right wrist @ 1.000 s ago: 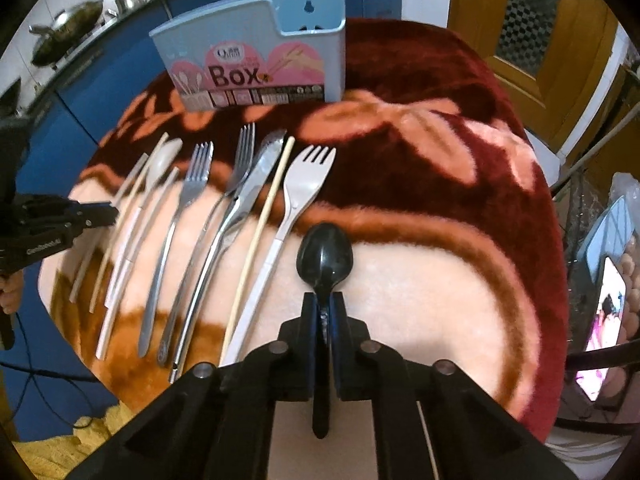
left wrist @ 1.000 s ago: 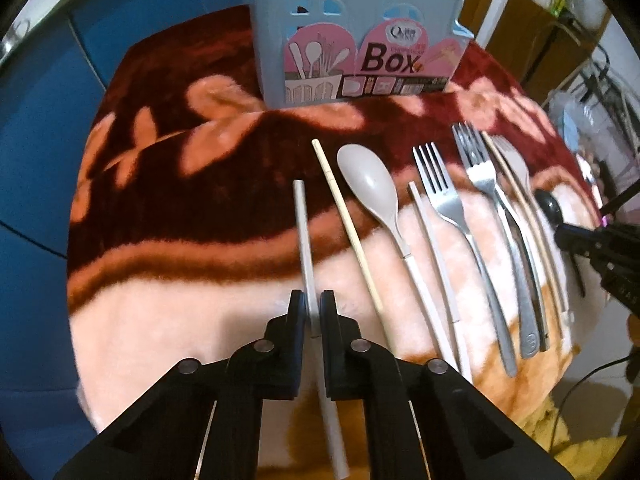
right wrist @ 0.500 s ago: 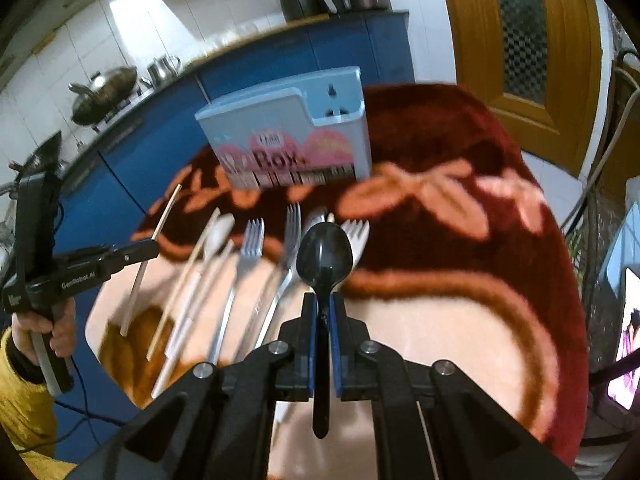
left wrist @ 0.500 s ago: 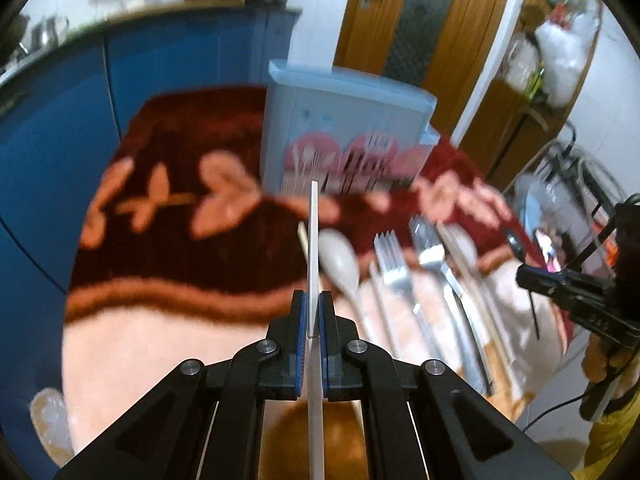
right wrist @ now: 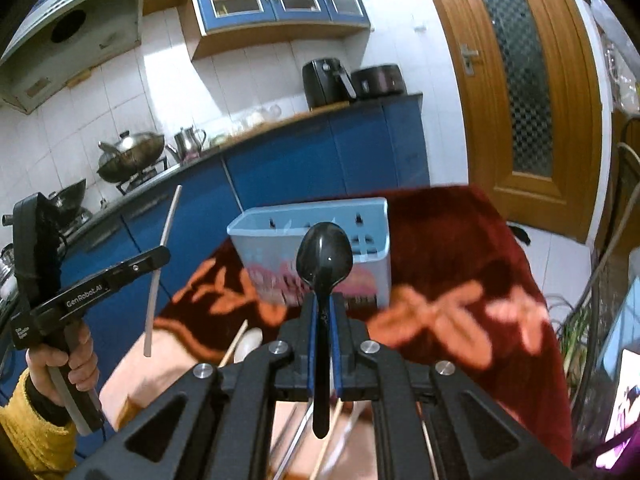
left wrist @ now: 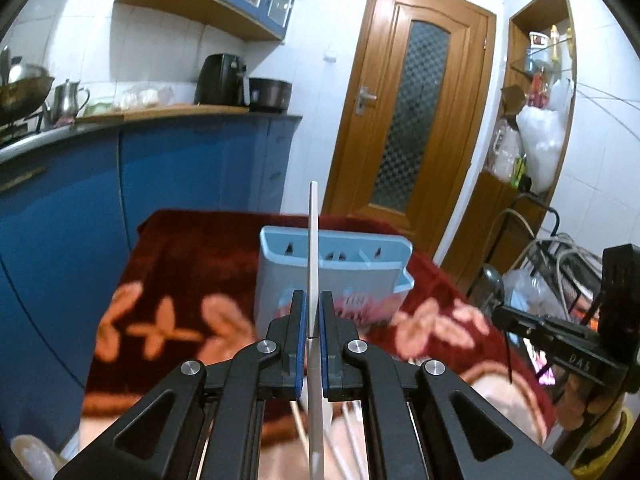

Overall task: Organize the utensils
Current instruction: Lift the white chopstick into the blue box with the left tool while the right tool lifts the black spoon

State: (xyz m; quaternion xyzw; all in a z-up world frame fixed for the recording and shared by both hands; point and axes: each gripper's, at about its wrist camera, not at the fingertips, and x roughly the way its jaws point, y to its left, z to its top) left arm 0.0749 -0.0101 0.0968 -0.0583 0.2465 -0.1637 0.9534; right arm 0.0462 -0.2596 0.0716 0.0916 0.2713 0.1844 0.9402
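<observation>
Two grippers clamped, left gripper (left wrist: pixel 313 308) on white chopstick (left wrist: pixel 313 240), right gripper (right wrist: pixel 325 312) on black spoon (right wrist: pixel 325 258), blue box (right wrist: pixel 312 240) beyond

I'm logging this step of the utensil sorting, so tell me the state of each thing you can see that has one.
left gripper: jaws shut on the white chopstick, lifted off the blanket
white chopstick: held, clear of the blanket
right gripper: jaws shut on the black spoon
black spoon: held by its handle, bowl forward
utensil box: standing upright, open top, no utensils seen inside
door: closed
</observation>
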